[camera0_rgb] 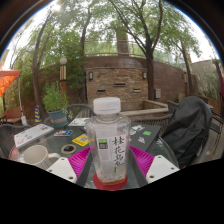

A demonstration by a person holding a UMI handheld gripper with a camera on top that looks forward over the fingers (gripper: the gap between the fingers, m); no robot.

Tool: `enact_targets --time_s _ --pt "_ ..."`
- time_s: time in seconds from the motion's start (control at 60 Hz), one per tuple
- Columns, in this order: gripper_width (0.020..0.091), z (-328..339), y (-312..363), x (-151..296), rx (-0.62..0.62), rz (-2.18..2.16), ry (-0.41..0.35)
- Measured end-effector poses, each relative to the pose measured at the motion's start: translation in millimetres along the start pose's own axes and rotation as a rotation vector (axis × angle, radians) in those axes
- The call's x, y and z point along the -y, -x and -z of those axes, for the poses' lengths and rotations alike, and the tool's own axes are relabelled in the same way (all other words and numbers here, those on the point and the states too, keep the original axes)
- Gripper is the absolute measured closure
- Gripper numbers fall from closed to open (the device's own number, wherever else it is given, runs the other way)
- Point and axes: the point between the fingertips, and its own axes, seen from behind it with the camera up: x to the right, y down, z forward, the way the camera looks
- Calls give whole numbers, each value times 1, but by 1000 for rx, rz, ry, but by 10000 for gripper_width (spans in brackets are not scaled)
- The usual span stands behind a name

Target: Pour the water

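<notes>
Between the gripper's two fingers, a clear plastic bottle is standing upright, white cap on top and green characters on its label; both pink pads are pressing against its sides, so the fingers are pinching it. Just beyond, the glass patio table is carrying a white cup, a tape roll and scattered boxes (contents unreadable). Further off, a dark jacket is draping over a chair, with a brick wall and trees standing behind.

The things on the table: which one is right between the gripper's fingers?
The clear bottle with the white cap and red base. It stands between the two fingers, while the white cup and tape roll sit off to the side.
</notes>
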Motion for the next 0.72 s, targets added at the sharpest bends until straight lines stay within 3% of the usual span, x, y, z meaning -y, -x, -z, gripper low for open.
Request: enact_targets --time_s 0.067,0.367,0.467,0.717 --pt "246 18 -4 -4 -19 -26 35" --pt "262 151 9 9 -25 13 16" --pt "261 210 11 13 -41 55 -30" --pt "255 322 31 -27 -16 49 4"
